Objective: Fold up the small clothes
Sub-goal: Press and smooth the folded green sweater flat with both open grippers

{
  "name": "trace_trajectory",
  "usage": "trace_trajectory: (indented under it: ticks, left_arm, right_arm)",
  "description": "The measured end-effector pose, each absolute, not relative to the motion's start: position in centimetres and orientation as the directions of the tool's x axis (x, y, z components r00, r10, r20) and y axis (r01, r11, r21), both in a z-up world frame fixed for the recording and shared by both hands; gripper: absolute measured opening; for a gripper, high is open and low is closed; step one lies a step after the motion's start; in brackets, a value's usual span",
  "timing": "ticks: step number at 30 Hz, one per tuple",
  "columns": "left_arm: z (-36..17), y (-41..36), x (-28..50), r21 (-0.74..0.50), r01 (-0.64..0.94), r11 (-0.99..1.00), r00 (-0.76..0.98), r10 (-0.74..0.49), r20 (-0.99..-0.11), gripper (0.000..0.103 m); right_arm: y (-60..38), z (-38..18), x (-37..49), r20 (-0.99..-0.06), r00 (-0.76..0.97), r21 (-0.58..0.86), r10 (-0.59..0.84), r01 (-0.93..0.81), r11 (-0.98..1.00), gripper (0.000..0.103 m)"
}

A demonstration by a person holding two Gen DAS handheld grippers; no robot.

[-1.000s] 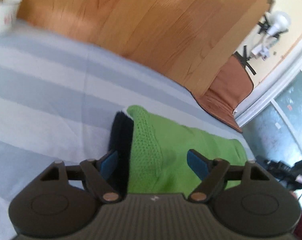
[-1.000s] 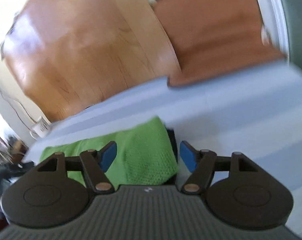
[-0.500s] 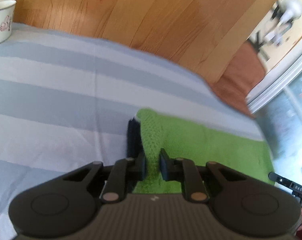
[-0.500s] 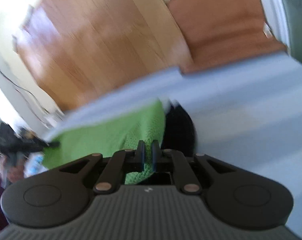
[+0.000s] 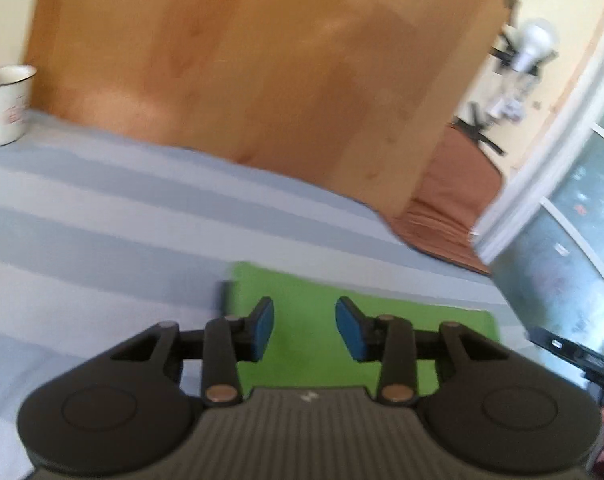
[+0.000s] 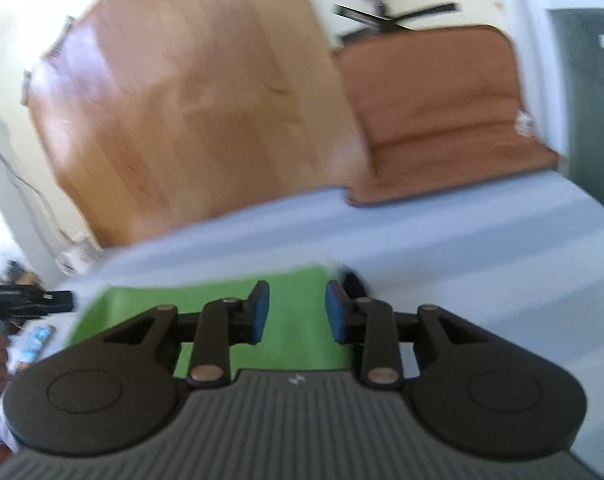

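on the striped sheet, green garment lies flat, long axis left-right.

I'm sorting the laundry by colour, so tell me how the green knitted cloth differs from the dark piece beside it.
The green cloth is bright and shows as a broad flat patch; the dark piece is near black and shows only as a narrow sliver at the green cloth's edge. The green cloth lies under both grippers' opening jaws, unpinched; the dark piece sits off to one side of them. Both lie on the striped sheet.
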State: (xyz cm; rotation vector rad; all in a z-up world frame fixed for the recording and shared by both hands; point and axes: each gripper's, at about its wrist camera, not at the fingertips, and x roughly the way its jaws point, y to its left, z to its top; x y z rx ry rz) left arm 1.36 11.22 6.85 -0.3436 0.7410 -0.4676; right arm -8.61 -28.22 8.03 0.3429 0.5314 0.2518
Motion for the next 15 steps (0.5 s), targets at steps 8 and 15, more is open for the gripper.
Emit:
trace_trajectory:
  ticks: [8, 15]
  left_arm:
    - [2.7, 3.8, 1.5, -0.266, 0.367, 0.891, 0.651, -0.451, -0.611, 0.039]
    - [1.0, 0.8, -1.6, 0.017, 0.421, 0.907, 0.766, -0.346, -0.541, 0.055]
  right_arm:
    - [-22.8, 3.7, -3.8, -0.561, 0.772, 0.253, 0.299, -0.185, 0.95, 0.033]
    - [-28.5, 0.7, -2.8, -0.518, 0.783, 0.453, 0.343, -0.088, 0.887, 0.0]
